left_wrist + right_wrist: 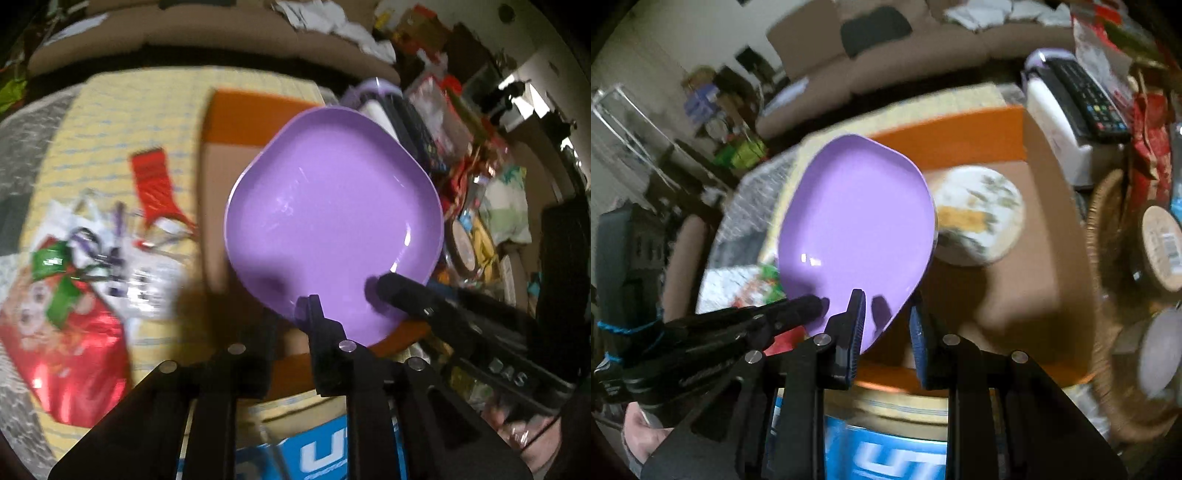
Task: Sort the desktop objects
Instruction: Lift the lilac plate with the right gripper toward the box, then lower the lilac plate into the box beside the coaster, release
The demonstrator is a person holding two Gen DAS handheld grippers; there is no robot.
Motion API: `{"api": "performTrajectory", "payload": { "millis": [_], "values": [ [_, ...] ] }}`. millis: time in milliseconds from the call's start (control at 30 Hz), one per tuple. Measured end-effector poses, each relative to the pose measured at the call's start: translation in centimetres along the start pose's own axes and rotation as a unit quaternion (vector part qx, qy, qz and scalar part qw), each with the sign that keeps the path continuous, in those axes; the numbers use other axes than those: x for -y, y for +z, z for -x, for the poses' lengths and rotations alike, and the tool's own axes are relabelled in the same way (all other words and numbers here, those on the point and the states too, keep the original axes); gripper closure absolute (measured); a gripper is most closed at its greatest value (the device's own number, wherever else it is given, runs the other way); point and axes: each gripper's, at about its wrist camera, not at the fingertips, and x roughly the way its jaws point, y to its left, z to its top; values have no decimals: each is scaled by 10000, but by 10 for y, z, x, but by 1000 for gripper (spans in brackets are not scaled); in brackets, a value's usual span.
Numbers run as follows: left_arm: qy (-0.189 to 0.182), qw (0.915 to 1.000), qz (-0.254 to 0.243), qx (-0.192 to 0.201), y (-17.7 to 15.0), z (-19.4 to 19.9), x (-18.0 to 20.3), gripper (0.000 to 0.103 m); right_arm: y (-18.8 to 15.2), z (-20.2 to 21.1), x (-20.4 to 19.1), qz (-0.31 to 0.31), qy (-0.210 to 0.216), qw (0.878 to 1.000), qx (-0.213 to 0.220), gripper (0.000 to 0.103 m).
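Slippage is our main worry here: we hold the purple plate (332, 218) only by its near rim, lifted clear above the open cardboard box (221, 147) with the orange flaps. Our left hand-held gripper (288, 306) is pinched narrow on the rim at about 6 o'clock in its own view, and our right hand-held gripper (886, 314) grips the same edge just beside it, one pad on the upper face and one beneath. With both holds crowded on one edge, the far side hangs unsupported, so a quick swing could make the plate pivot or slide out of the pads. If our two hands drift apart or twist unevenly, the rim could flex and pop free. A drop would likely land it on the floral dish (979, 218) lying in the box. The plate is a rounded square, tilted with its hollow face toward us; in the left view its longer diagonal runs from 6 o'clock toward 12 o'clock, away from the grippers.
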Motion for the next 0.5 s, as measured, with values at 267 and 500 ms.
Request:
{"api": "performTrajectory", "payload": {
  "millis": [267,500],
  "values": [
    [-77,9961,-34,-883,-18,-55,9,87,17,-67,32,689,-566,9892,-1159,81],
    [-246,9965,-102,-788,-28,-14,0,80,14,-107,22,1344,-966,9691,-1827,81]
  ]
}}
